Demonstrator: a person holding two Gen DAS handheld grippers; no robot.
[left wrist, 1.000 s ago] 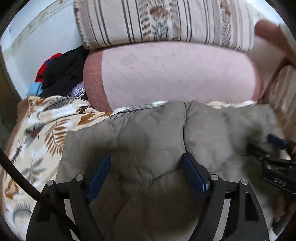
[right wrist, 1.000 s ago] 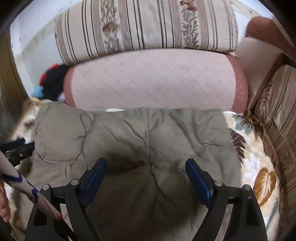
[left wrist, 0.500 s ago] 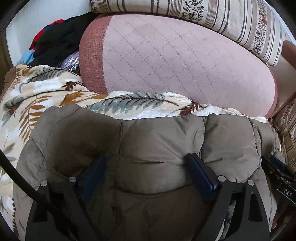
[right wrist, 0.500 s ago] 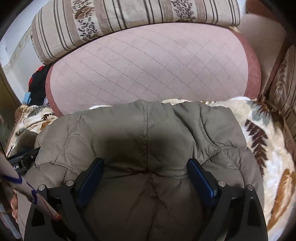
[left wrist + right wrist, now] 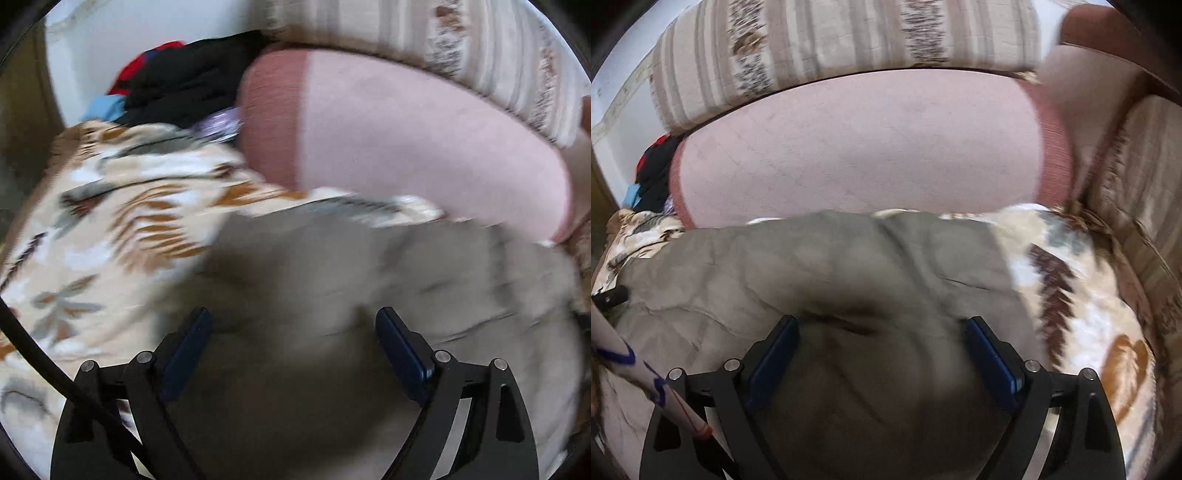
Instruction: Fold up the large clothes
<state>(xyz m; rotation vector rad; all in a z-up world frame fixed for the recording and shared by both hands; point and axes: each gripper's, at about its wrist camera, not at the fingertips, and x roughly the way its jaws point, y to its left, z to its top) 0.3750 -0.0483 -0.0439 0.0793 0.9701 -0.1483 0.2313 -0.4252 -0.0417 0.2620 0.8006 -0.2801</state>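
Jacket [image 5: 820, 273], grey-olive, quilted, padded: lies folded on the leaf-print blanket [image 5: 1082, 302] of the sofa, its far edge just short of the pink bolster [image 5: 857, 147].
Left tool [image 5: 291, 354]: my jaws stand wide above the padding, gripping nothing, after having just been opening.
Right tool [image 5: 882, 358]: likewise spread wide over the jacket, holding nothing.
Risks, as I judge them: springy filling may lift the fold open once I let it alone; a pad could snag a quilted seam and drag the layers askew; the plush blanket may slide under any push. Left view is blurred, so the edges there are uncertain.
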